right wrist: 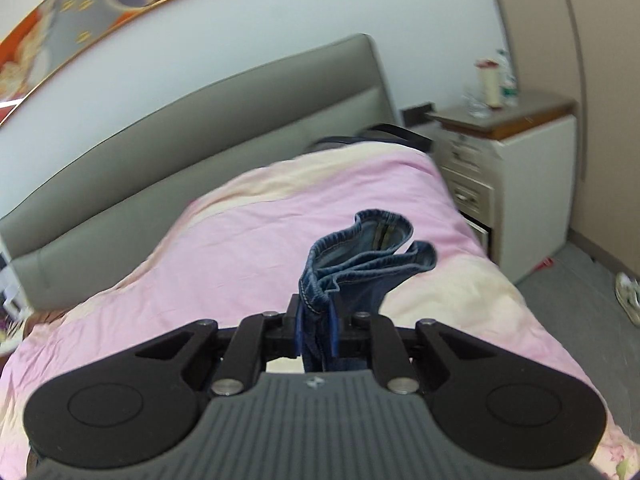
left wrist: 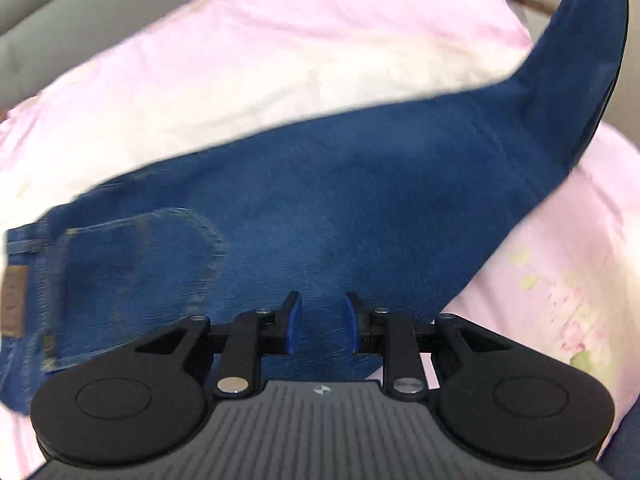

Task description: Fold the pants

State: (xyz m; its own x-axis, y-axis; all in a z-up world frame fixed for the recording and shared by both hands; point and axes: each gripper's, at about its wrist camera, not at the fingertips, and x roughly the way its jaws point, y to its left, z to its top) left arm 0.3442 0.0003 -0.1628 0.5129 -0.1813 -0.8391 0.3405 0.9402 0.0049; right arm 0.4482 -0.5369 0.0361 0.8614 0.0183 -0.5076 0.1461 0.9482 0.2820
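Note:
Blue jeans (left wrist: 340, 200) lie across a pink and cream bedspread (left wrist: 280, 48), back pocket (left wrist: 132, 264) and waistband at the left, legs rising off the bed toward the upper right. My left gripper (left wrist: 322, 322) is open just above the seat of the jeans, holding nothing. My right gripper (right wrist: 316, 326) is shut on the bunched leg cuffs (right wrist: 360, 256), which stick up past the fingers and are held above the bedspread (right wrist: 260, 240).
A grey padded headboard (right wrist: 160, 152) runs behind the bed. A white nightstand (right wrist: 512, 168) with a bottle and jars stands at the right, next to a beige wardrobe. A shoe (right wrist: 628, 292) lies on the grey floor.

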